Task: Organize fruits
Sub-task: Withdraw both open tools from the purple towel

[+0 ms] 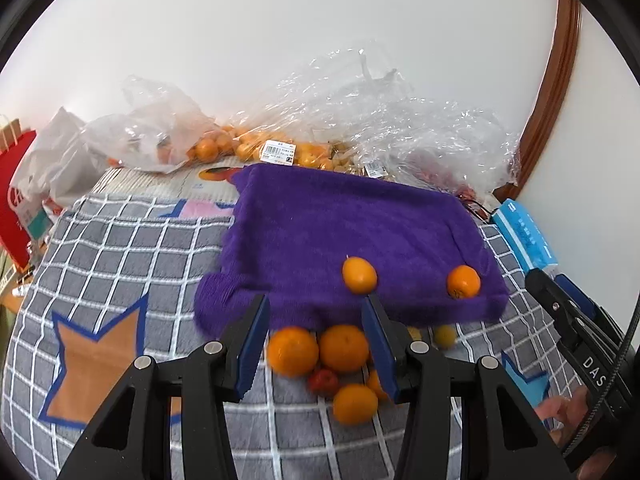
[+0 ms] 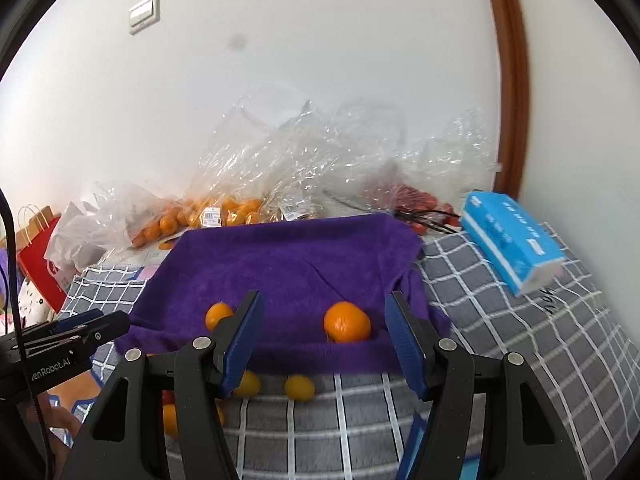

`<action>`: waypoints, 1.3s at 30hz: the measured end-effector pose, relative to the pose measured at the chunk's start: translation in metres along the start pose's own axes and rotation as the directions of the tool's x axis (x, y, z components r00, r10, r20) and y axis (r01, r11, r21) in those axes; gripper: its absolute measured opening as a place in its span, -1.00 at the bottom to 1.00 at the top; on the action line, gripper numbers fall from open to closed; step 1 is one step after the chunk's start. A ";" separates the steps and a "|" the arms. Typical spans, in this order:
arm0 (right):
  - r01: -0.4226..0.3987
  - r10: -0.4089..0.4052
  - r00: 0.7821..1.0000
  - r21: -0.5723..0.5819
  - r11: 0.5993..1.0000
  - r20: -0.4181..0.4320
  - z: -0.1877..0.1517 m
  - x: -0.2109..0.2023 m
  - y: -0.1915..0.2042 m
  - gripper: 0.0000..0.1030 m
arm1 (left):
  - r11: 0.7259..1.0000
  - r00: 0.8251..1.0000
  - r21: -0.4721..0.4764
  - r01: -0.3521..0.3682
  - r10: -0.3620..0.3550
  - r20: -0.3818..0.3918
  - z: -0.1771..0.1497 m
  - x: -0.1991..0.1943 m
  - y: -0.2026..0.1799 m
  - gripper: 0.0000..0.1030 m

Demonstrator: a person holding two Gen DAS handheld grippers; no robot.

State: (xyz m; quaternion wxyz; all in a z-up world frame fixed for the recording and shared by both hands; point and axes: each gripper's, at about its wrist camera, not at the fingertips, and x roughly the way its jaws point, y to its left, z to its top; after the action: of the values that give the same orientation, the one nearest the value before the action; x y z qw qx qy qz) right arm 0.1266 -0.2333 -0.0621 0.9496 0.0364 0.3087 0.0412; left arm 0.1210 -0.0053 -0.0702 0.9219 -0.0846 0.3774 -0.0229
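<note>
A purple towel (image 1: pixel 340 232) lies on the grey checked blanket (image 1: pixel 120 248). Two oranges rest on it: one (image 1: pixel 359 275) near its front edge and one (image 1: pixel 463 281) at its right corner. My left gripper (image 1: pixel 316 312) is open and empty, above a cluster of loose oranges (image 1: pixel 344 347) and a small red fruit (image 1: pixel 323 380) in front of the towel. In the right wrist view my right gripper (image 2: pixel 324 312) is open and empty, with an orange (image 2: pixel 346 321) on the towel (image 2: pixel 280 264) between its fingers and farther off. Small yellow fruits (image 2: pixel 299 387) lie below the towel's edge.
Clear plastic bags of oranges (image 1: pixel 248 144) and red fruit (image 2: pixel 416 200) are piled against the white wall behind the towel. A blue tissue pack (image 2: pixel 512 240) lies at the right. A red paper bag (image 1: pixel 16 200) stands at the far left. A brown door frame (image 2: pixel 512 80) rises at the right.
</note>
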 end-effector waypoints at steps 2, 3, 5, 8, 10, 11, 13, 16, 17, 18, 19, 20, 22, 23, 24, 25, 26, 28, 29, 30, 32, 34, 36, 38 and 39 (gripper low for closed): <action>0.018 -0.018 1.000 0.012 1.000 -0.002 -0.005 -0.012 0.000 0.25 | 1.000 1.000 0.019 0.005 -0.005 -0.009 -0.007 -0.006 0.001 -0.12; 0.017 -0.017 1.000 0.022 1.000 -0.006 -0.007 -0.017 -0.001 0.25 | 0.999 1.000 0.038 0.001 -0.001 -0.011 -0.011 -0.010 0.001 -0.12; 0.006 -0.005 1.000 0.037 0.999 -0.029 -0.010 -0.024 -0.002 0.25 | 0.998 1.000 0.060 -0.015 0.015 0.005 -0.018 -0.017 0.000 -0.12; -0.015 0.018 0.998 0.052 0.999 -0.065 -0.015 -0.032 -0.003 0.25 | 0.998 1.000 0.067 0.017 -0.017 0.011 -0.026 -0.029 0.000 -0.12; -0.028 0.032 0.996 0.054 0.998 -0.082 -0.020 -0.036 -0.002 0.25 | 0.998 0.999 0.056 0.022 -0.024 0.034 -0.030 -0.036 0.002 -0.12; -0.030 0.034 0.996 0.052 0.998 -0.083 -0.023 -0.039 -0.002 0.25 | 0.999 0.999 0.049 0.017 -0.019 0.045 -0.032 -0.039 0.002 -0.12; -0.027 0.030 0.996 0.038 0.999 -0.084 -0.028 -0.045 0.001 0.25 | 0.999 0.999 0.042 0.012 -0.014 0.049 -0.035 -0.042 0.004 -0.12; -0.029 0.031 0.996 0.031 0.999 -0.081 -0.033 -0.051 0.004 0.25 | 0.999 0.999 0.037 0.021 -0.022 0.038 -0.038 -0.044 0.006 -0.12; -0.033 0.035 0.996 0.032 0.999 -0.078 -0.035 -0.054 0.004 0.25 | 0.999 0.999 0.035 0.023 -0.025 0.037 -0.039 -0.044 0.008 -0.12; -0.035 0.038 0.996 0.034 0.999 -0.078 -0.036 -0.055 0.005 0.25 | 0.999 0.999 0.034 0.024 -0.025 0.032 -0.040 -0.045 0.008 -0.12; -0.037 0.040 0.996 0.038 0.999 -0.081 -0.037 -0.056 0.005 0.25 | 0.999 0.999 0.031 0.028 -0.029 0.022 -0.041 -0.044 0.009 -0.12; -0.039 0.043 0.995 0.043 0.998 -0.086 -0.038 -0.055 0.004 0.25 | 0.999 0.999 0.024 0.044 -0.045 0.010 -0.042 -0.043 0.012 -0.12; -0.047 0.053 0.994 0.058 0.997 -0.096 -0.039 -0.055 0.003 0.25 | 0.998 0.999 0.008 0.054 -0.054 0.003 -0.044 -0.044 0.015 -0.12; -0.051 0.056 0.993 0.060 0.997 -0.099 -0.039 -0.054 0.003 0.25 | 0.999 0.999 0.004 0.049 -0.049 0.001 -0.044 -0.044 0.016 -0.12; -0.050 0.056 0.993 0.061 0.997 -0.099 -0.039 -0.054 0.003 0.25 | 0.999 0.999 0.006 0.045 -0.045 -0.001 -0.045 -0.044 0.017 -0.12; -0.046 0.051 0.994 0.061 0.997 -0.099 -0.039 -0.055 0.003 0.25 | 0.999 0.999 0.008 0.042 -0.042 -0.005 -0.045 -0.043 0.018 -0.12; -0.042 0.048 0.993 0.059 0.997 -0.103 -0.039 -0.054 0.004 0.25 | 0.999 0.999 0.008 0.039 -0.039 -0.010 -0.045 -0.043 0.019 -0.12; -0.043 0.050 0.992 0.058 0.997 -0.117 -0.039 -0.052 0.005 0.25 | 0.999 0.999 -0.001 0.042 -0.042 -0.016 -0.045 -0.043 0.023 -0.12; -0.046 0.053 0.991 0.059 0.997 -0.126 -0.039 -0.051 0.006 0.25 | 0.999 0.999 -0.009 0.047 -0.048 -0.012 -0.045 -0.043 0.025 -0.12; -0.047 0.055 0.990 0.057 0.997 -0.131 -0.040 -0.049 0.006 0.25 | 0.999 0.999 -0.014 0.051 -0.051 -0.008 -0.045 -0.043 0.027 -0.12; -0.043 0.049 0.990 0.050 0.998 -0.135 -0.043 -0.045 0.007 0.25 | 0.998 0.999 -0.024 0.053 -0.053 -0.006 -0.046 -0.041 0.031 -0.12; -0.046 0.052 0.989 0.048 0.998 -0.138 -0.045 -0.043 0.008 0.25 | 0.998 0.998 -0.033 0.052 -0.053 -0.016 -0.048 -0.037 0.034 -0.12; -0.049 0.055 0.988 0.046 0.998 -0.144 -0.049 -0.040 0.010 0.25 | 0.998 0.998 -0.037 0.044 -0.045 -0.032 -0.050 -0.032 0.037 -0.12; -0.039 0.044 0.988 0.035 0.999 -0.149 -0.052 -0.036 0.011 0.25 | 0.999 0.998 -0.034 0.030 -0.032 -0.055 -0.052 -0.025 0.040 -0.07; -0.030 0.034 0.988 0.029 0.999 -0.153 -0.053 -0.034 0.013 0.25 | 0.999 0.997 -0.038 0.024 -0.026 -0.069 -0.053 -0.021 0.042 -0.07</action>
State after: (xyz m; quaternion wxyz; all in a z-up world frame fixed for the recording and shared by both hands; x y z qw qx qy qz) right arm 0.0670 -0.2219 -0.0842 0.9217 0.0508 0.3806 0.0550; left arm 0.0676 0.0313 -0.0998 0.9062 -0.1054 0.4085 -0.0304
